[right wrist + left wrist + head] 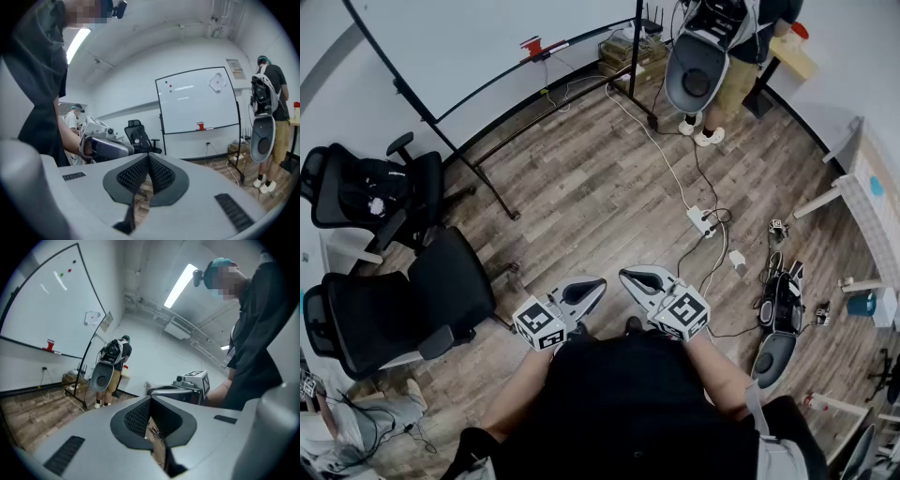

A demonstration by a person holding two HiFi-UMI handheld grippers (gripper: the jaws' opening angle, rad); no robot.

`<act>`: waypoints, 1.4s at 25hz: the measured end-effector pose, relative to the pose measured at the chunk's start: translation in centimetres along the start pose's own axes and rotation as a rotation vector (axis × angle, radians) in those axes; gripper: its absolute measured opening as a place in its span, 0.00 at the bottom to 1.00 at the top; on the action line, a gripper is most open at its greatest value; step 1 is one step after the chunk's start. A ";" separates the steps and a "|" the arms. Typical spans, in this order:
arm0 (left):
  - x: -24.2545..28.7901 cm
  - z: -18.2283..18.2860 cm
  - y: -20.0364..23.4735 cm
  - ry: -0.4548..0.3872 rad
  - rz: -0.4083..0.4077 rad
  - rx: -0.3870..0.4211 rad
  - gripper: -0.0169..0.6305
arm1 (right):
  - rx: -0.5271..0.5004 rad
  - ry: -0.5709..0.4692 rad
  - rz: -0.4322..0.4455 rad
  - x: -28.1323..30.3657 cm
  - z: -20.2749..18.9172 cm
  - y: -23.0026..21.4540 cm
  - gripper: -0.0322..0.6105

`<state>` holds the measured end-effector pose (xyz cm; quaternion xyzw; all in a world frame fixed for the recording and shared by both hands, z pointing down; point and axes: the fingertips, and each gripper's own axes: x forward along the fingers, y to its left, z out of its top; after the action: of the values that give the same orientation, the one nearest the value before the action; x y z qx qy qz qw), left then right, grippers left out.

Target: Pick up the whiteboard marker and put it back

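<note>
The whiteboard (459, 47) stands across the room on a black wheeled frame. On its tray sits a red holder (534, 44) with a slim white marker (558, 46) beside it. The same holder (200, 126) and marker (209, 128) show small in the right gripper view, and the marker (56, 352) shows in the left gripper view. My left gripper (600, 282) and right gripper (624, 274) are held close in front of my body, far from the board. Both are shut with nothing between the jaws. Each gripper view shows the other gripper alongside.
Two black office chairs (403, 300) stand to my left. Another person (722, 56) with equipment stands near the board's right leg. A power strip (703, 221) and cables trail over the wooden floor, with gear (780, 305) on my right.
</note>
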<state>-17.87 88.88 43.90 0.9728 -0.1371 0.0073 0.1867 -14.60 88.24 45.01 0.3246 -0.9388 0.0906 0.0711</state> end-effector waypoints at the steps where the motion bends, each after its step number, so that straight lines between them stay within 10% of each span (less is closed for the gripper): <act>1: 0.0 0.7 -0.1 -0.017 0.009 0.007 0.04 | 0.004 -0.014 0.004 0.0 0.8 -0.2 0.08; 10: 1.0 -0.4 0.1 0.045 -0.006 -0.030 0.04 | 0.010 -0.036 -0.005 0.2 1.9 -1.7 0.08; 25: 5.2 -0.1 4.5 0.034 0.209 -0.078 0.04 | 0.108 -0.016 -0.087 -8.5 -2.8 -11.7 0.08; 35: 7.5 3.1 18.3 -0.001 0.244 -0.118 0.04 | 0.119 0.010 -0.070 1.0 0.2 -21.9 0.08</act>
<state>-15.69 69.43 48.10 0.9362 -0.2549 0.0217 0.2411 -1.78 70.66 47.77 0.3605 -0.9195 0.1452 0.0597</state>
